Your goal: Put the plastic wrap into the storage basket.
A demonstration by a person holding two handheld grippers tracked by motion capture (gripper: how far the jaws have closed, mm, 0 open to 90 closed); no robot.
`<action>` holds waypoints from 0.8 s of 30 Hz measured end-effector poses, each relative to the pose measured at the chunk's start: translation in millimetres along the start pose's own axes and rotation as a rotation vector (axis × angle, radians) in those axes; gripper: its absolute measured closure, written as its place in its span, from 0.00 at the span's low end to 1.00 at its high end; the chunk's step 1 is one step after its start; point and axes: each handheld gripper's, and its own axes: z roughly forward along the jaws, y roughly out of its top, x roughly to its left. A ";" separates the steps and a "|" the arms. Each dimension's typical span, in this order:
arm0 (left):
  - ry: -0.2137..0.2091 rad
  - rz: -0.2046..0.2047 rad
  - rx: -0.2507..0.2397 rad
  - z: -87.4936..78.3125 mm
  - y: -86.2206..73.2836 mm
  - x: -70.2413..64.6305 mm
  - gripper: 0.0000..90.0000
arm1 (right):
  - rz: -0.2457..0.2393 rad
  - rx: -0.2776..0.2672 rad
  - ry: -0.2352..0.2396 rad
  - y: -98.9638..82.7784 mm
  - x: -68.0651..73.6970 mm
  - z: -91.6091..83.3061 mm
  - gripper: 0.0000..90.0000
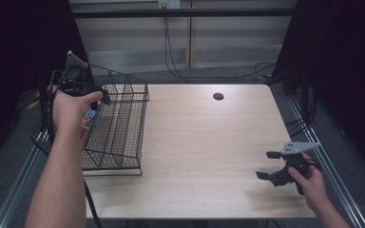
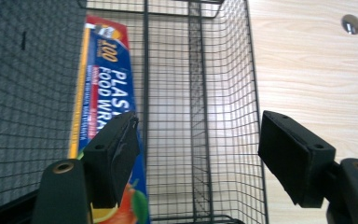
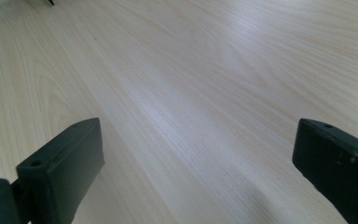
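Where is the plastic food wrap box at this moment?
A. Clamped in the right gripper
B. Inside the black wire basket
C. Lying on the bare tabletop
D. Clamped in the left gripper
B: the plastic food wrap box lies inside the wire basket, along one side, and the open left gripper hovers above it without gripping it.

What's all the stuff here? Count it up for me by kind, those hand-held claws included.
Wire baskets: 1, the wire basket
Boxes of plastic food wrap: 1, the wrap box lying inside the basket
Claws: 2, the left claw over the basket and the right claw over the table, both open
Total: 4
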 end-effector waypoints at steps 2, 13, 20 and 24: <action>-0.019 0.018 -0.004 0.8 -2.3 -6.1 0.31 | 0.001 -0.002 0.000 0.4 0.3 0.0 0.02; -0.121 0.101 -0.022 4.4 -13.1 -32.3 0.27 | -0.008 0.002 0.009 1.2 2.2 1.9 0.02; -0.164 0.182 -0.022 10.5 -20.9 -54.7 0.24 | -0.003 0.001 0.009 2.2 3.3 1.9 0.02; -0.184 0.223 -0.018 15.5 -24.9 -65.6 0.20 | -0.009 0.000 0.009 1.9 3.3 2.1 0.02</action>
